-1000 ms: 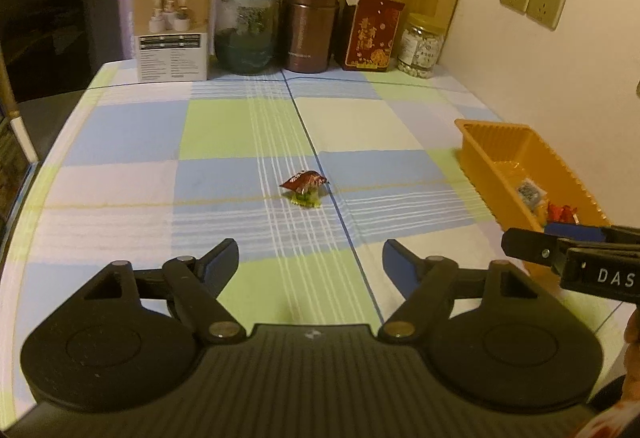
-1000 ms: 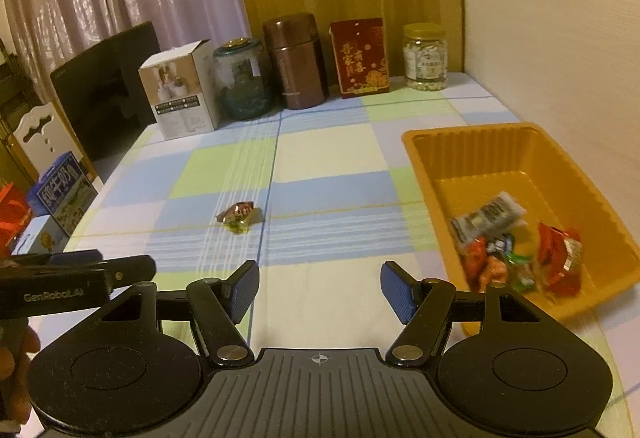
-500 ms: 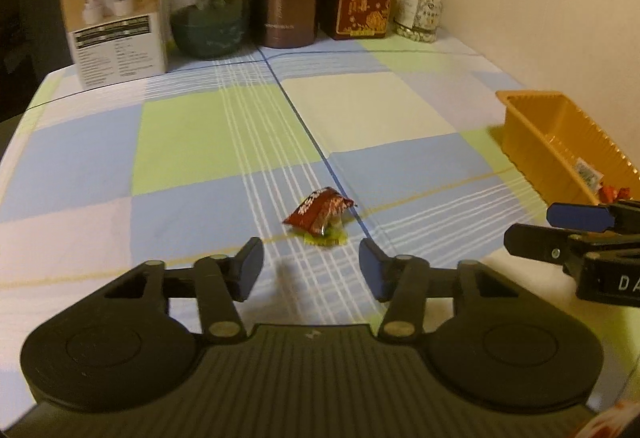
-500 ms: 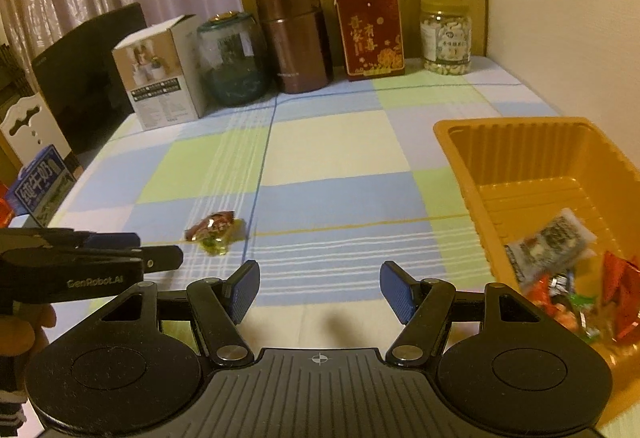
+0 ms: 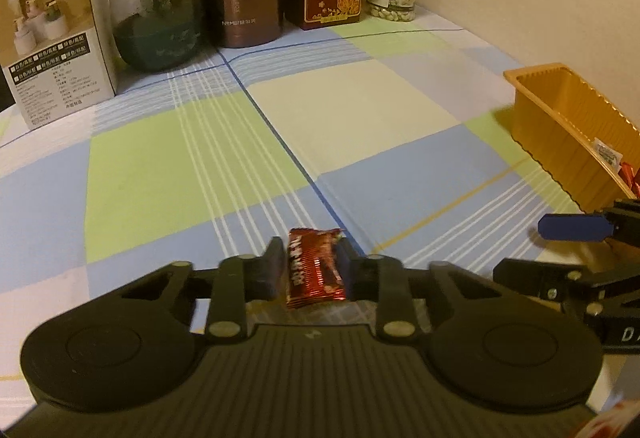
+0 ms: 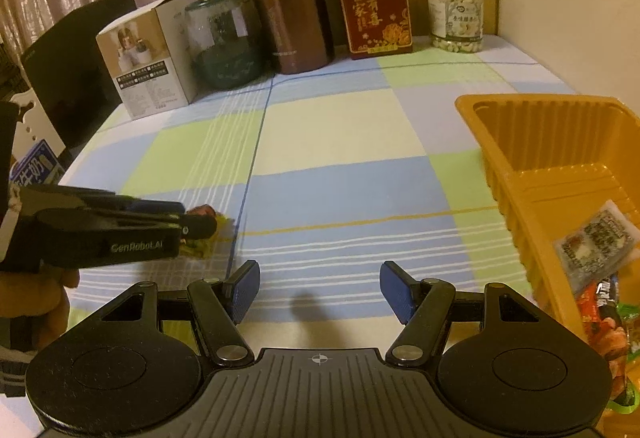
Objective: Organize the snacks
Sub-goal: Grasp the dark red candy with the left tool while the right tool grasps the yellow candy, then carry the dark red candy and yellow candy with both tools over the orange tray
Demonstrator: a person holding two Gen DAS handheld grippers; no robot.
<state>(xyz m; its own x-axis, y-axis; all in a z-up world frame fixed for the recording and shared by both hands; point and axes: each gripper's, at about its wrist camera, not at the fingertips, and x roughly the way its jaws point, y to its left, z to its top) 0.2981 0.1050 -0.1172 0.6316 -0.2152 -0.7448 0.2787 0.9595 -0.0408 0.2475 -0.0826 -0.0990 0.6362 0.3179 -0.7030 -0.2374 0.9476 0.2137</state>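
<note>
Red foil-wrapped snack packet, near the desk's front edge, clamped by left hand-held gripper; lift squarely before carrying to orange plastic tray; right hand-held gripper apart, empty

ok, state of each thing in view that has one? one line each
left tool: shut on the red snack packet
red snack packet: pinched between the fingers, at tablecloth level
right tool: open, nothing held, beside the tray
orange tray: open-topped, several snacks at its near end
nut jar: upright, lid on
white box: upright, top flap open
</note>
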